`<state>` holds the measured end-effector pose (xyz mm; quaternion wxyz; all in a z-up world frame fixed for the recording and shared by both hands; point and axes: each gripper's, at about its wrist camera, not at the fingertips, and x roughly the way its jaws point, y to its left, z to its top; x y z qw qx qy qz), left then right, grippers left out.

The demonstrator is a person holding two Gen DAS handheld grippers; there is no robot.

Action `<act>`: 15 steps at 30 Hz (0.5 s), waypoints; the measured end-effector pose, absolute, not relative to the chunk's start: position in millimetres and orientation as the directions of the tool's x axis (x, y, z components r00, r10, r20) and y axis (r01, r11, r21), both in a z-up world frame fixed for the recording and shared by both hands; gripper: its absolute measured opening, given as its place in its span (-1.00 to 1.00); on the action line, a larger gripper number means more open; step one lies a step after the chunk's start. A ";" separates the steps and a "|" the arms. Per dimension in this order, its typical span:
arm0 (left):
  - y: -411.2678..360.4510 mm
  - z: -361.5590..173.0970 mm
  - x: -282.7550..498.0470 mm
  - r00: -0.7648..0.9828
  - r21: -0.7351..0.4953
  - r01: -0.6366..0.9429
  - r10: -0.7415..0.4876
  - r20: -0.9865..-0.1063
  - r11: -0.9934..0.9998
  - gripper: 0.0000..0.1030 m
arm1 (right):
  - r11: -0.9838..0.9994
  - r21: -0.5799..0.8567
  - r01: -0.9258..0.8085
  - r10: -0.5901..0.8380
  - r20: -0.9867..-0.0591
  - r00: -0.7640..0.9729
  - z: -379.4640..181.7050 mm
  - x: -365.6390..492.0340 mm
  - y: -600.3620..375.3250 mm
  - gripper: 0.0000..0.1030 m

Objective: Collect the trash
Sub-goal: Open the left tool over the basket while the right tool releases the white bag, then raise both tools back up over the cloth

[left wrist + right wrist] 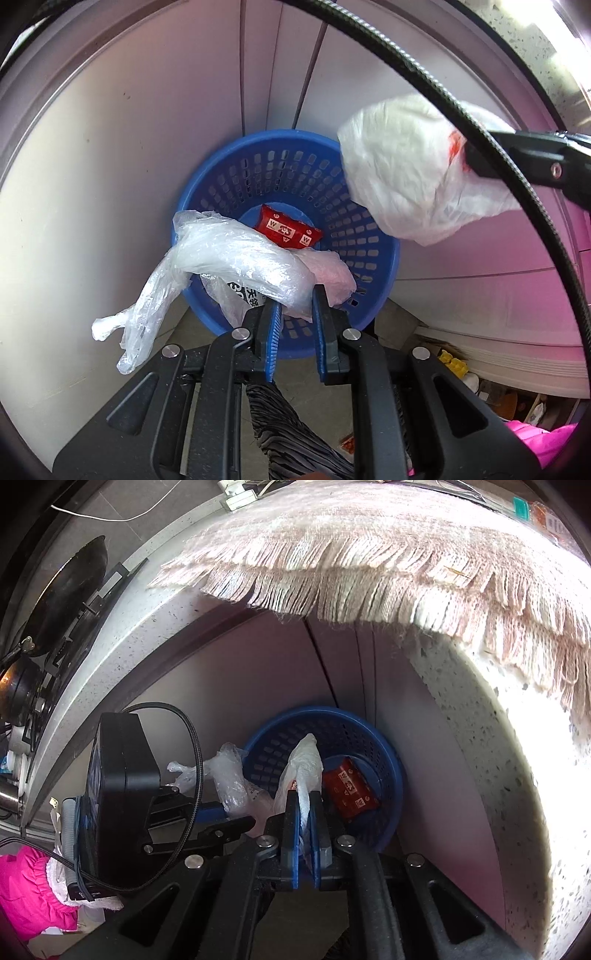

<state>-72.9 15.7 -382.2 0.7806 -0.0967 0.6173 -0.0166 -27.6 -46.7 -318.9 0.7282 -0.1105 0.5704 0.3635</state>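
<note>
A blue perforated basket (280, 134) (314, 710) stands on the floor against white cabinet doors. A red packet (286, 230) (349, 788) lies at its bottom. My left gripper (297, 297) is shut on a crumpled clear plastic bag (221, 254) that droops over the basket's near rim; some printed film hangs beneath it. My right gripper (304, 795) is shut on a white plastic bag (304, 764) pinched between its blue pads. In the left wrist view that white bag (413, 173) hangs above the basket's right rim.
A speckled stone counter edge (480, 738) with a fringed cloth (369, 572) overhangs the basket. A stove with a dark pan (66, 598) is at the left. A black braided cable (436, 88) arcs across the left wrist view. A pink garment (26, 897) lies low.
</note>
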 end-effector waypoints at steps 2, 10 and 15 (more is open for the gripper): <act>14.2 -379.8 -73.3 0.239 -0.173 -0.084 -0.148 -0.960 0.981 -0.57 | 0.710 0.257 -0.656 0.408 -0.909 0.086 -318.0 -27.2 -48.5 -0.60; 13.5 -370.1 -72.9 0.244 -0.156 -0.081 -0.132 -0.961 0.984 0.08 | 0.715 0.251 -0.653 0.409 -0.907 0.099 -311.2 -23.7 -48.6 -0.22; 12.5 -367.0 -71.3 0.241 -0.149 -0.080 -0.126 -0.962 0.986 0.08 | 0.715 0.262 -0.648 0.423 -0.900 0.102 -306.2 -21.4 -51.5 0.01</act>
